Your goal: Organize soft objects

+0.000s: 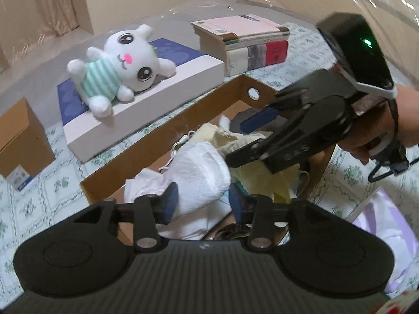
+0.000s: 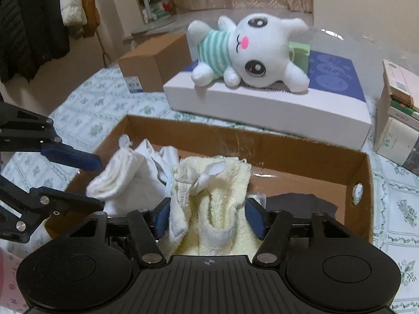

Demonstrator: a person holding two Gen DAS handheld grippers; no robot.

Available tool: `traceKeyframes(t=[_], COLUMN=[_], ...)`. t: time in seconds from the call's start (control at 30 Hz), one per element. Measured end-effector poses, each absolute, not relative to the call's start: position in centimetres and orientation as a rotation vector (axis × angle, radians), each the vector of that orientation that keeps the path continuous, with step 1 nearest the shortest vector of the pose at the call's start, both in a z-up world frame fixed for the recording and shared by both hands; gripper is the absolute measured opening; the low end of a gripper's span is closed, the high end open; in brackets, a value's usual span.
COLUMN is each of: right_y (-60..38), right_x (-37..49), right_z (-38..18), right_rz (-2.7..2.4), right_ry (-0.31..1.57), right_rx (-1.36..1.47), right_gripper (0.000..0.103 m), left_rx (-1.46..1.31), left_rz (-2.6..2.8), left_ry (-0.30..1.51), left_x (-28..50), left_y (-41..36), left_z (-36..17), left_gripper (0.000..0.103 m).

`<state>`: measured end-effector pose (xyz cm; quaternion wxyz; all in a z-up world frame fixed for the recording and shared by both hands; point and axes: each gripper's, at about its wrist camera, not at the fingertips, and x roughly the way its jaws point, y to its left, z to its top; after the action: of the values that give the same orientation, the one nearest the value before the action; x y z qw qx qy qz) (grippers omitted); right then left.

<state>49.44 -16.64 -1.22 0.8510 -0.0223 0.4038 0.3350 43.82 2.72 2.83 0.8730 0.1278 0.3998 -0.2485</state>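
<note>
Lower centre of frame, the left tool (image 1: 201,204) stands apart around the white cloth (image 1: 199,175); right tool (image 2: 208,217) apart around the yellow towel (image 2: 217,196) in the box (image 2: 301,154). Withdraw straight, avoid snagging.

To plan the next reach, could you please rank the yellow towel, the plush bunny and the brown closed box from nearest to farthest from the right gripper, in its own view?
1. Yellow towel: between the jaws, in the open carton.
2. Plush bunny: ahead, lying on the white box.
3. Brown closed box: far left, behind.
</note>
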Motion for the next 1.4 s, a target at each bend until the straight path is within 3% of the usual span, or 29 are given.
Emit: traceKeyframes(t=[0.1,0.63,0.97,1.4], right_y=[-17.4,-19.1,-19.3,-20.5], right_x=[49.0,44.0,38.3,29.1], right_z=[-0.2,4.1,8.7,12.3], right_rz=[0.689,0.536,0.504,0.502], right_ry=[0.826,0.875,0.832,0.786], right_rx=[0.004,-0.038,-0.061,-0.016], right_gripper=[0.066,0.069,0.080,0.082], left_rx=[0.168,0.150,0.138,0.016], left_rz=[-0.511,-0.324,-0.224,-0.140], left_ry=[0.831,0.854,0.806,0.691], left_x=[43.6,39.6,34.7,25.7], left_y=[4.2,5.0,5.3,5.1], left_z=[3.9,6.3,10.1,13.3], left_gripper=[0.064,0.066,0.093,0.102])
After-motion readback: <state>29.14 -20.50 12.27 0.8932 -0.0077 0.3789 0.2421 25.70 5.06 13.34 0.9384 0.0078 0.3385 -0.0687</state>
